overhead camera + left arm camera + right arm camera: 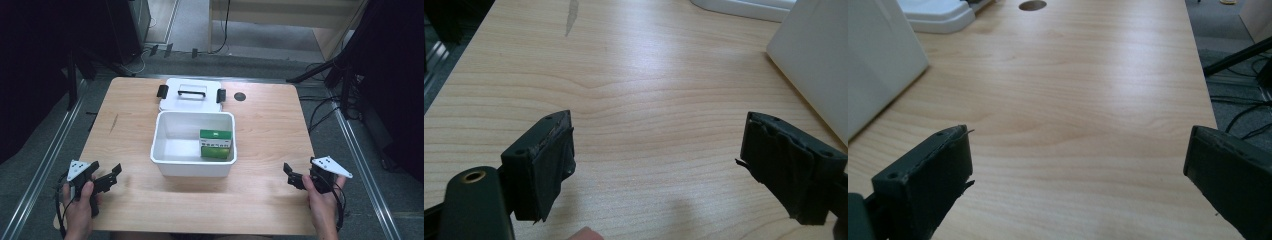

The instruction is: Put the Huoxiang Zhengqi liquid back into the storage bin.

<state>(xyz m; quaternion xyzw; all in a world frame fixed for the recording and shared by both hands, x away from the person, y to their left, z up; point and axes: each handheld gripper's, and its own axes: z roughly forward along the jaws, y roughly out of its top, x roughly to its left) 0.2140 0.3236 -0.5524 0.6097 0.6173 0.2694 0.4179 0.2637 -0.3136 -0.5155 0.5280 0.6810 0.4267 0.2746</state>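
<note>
From above, a white rectangular plastic bin [193, 144] sat mid-table on the light wooden table [265, 130], holding a green-and-white box [216, 144]; its white lid [190, 94] lay just behind. The left gripper [656, 165] showed jaws apart over bare wood. The right gripper [1078, 175] likewise stood spread wide, empty.

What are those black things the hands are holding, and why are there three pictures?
Those are claws: squeeze tools with two black jaws. A person holds the left claw and the right claw, one in each hand. One camera looks down from above. The other two cameras ride on the claws and look out between their jaws, so each one sees its own claw up close. On the wooden table sits a white bin with a green box inside. Its white lid lies just behind it. Both claws are open and hold nothing.
</note>
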